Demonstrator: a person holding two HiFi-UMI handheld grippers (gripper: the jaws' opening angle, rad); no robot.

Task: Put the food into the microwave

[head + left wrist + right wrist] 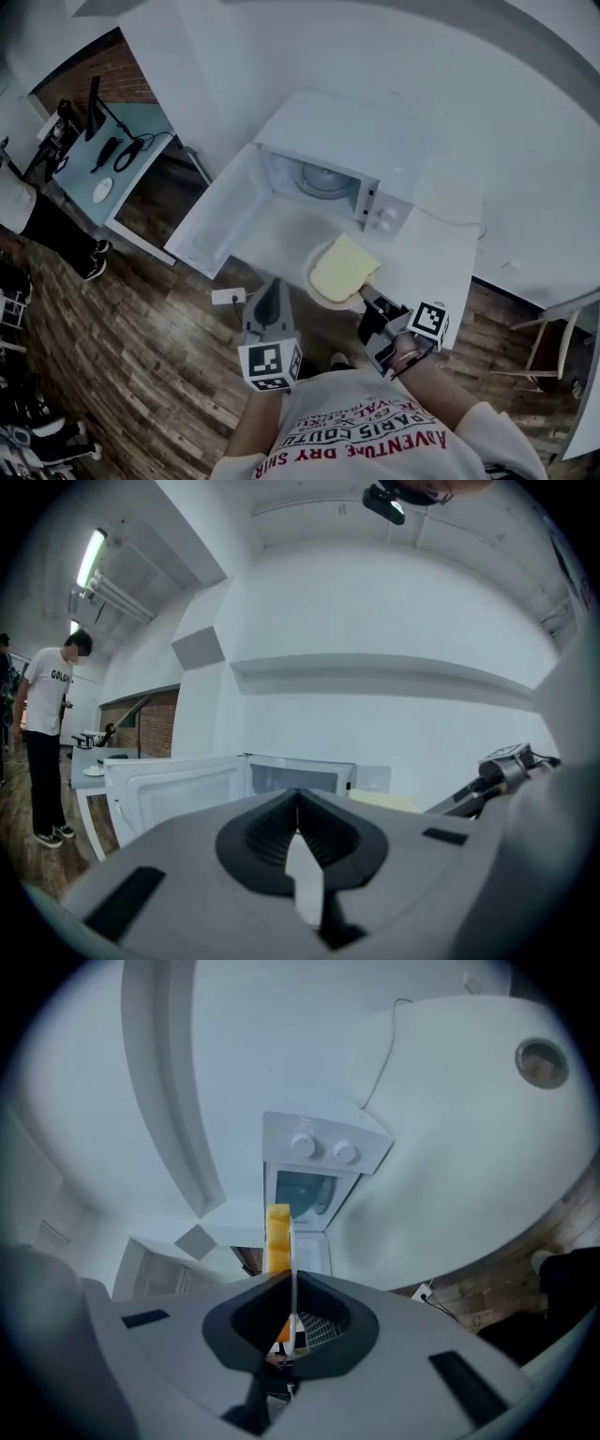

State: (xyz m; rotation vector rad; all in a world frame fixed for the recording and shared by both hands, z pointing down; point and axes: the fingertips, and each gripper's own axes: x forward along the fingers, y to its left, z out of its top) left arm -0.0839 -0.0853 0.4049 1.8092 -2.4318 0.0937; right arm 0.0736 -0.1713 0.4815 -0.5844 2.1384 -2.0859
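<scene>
1. The right gripper (292, 1277) has its jaws clenched on the near rim of the plate (322, 296). In the right gripper view the rim shows as a thin pale line, edge-on between the dark ribbed pads. I judge this rim pinch keeps the pads off the food.
2. The food (342, 266) is a flat, pale-yellow slice like bread, with soft rounded corners. It lies on the plate at the centre of the head view, just below the oven mouth and not yet inside. Whether the plate rests on the surface or hangs in the grip, I cannot tell.
3. The plate is round, white, smooth and shallow. It looks stiff enough to carry by one edge, though its load sits out beyond the grip.
4. The left gripper (271, 286), at lower centre-left of the head view, has its jaws pressed together with nothing between them. It reads as the spare hand, kept on the door side of the plate.
5. The microwave (330, 150) is a white box in the upper centre, standing on a white table (450, 253). Its door (217, 225) is swung wide to the left, leaving the cavity open. A round glass turntable (322, 178) shows inside, and two knobs (384, 217) sit on the right panel.
6. Dark wooden floor (141, 356) fills the lower left.
</scene>
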